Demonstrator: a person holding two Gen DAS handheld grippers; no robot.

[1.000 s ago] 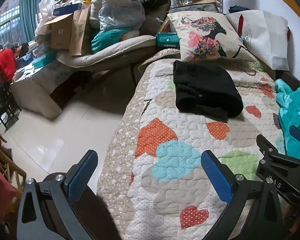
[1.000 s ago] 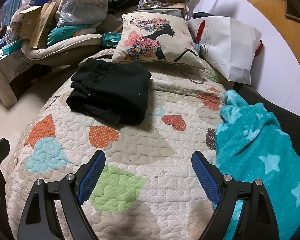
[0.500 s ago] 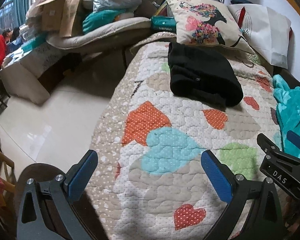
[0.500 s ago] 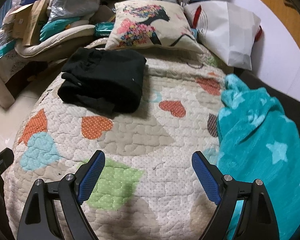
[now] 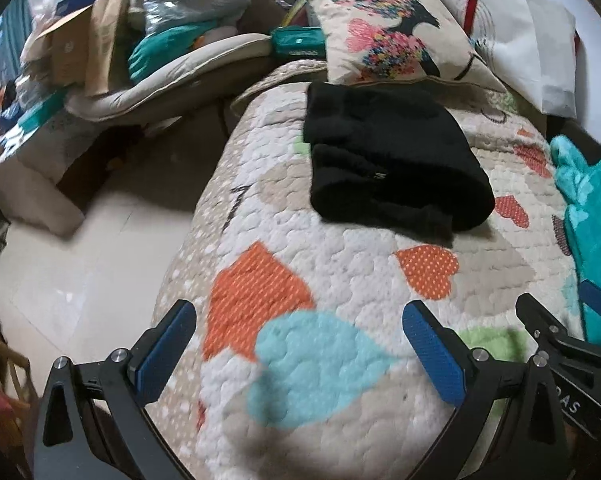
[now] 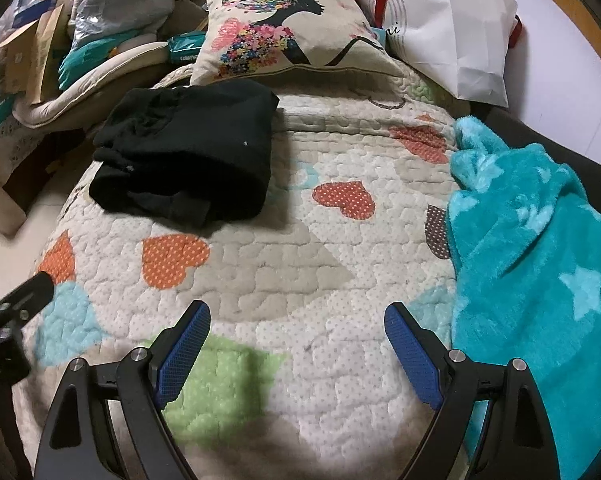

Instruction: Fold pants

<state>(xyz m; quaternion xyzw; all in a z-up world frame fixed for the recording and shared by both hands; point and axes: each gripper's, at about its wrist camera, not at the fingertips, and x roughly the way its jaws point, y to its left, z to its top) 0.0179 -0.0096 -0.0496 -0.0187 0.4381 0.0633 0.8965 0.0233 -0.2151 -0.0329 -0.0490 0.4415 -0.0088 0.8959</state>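
Observation:
The black pants (image 5: 392, 160) lie folded in a thick bundle on the heart-patterned quilt (image 5: 300, 280), near the far end below the pillow; they also show in the right wrist view (image 6: 188, 160). My left gripper (image 5: 296, 344) is open and empty, over the near part of the quilt, well short of the pants. My right gripper (image 6: 296, 344) is open and empty, over the quilt's near middle, also short of the pants. The right gripper's body shows at the right edge of the left wrist view (image 5: 560, 344).
A floral pillow (image 6: 284, 28) and a white bag (image 6: 448, 32) sit at the bed's far end. A teal star blanket (image 6: 540, 248) covers the right side. Left of the bed is tiled floor (image 5: 72, 264) and a cluttered sofa (image 5: 148, 72) with boxes.
Both grippers have moved forward along the bed toward the pants, which look larger and closer now. Both stay open. The pants have not moved.

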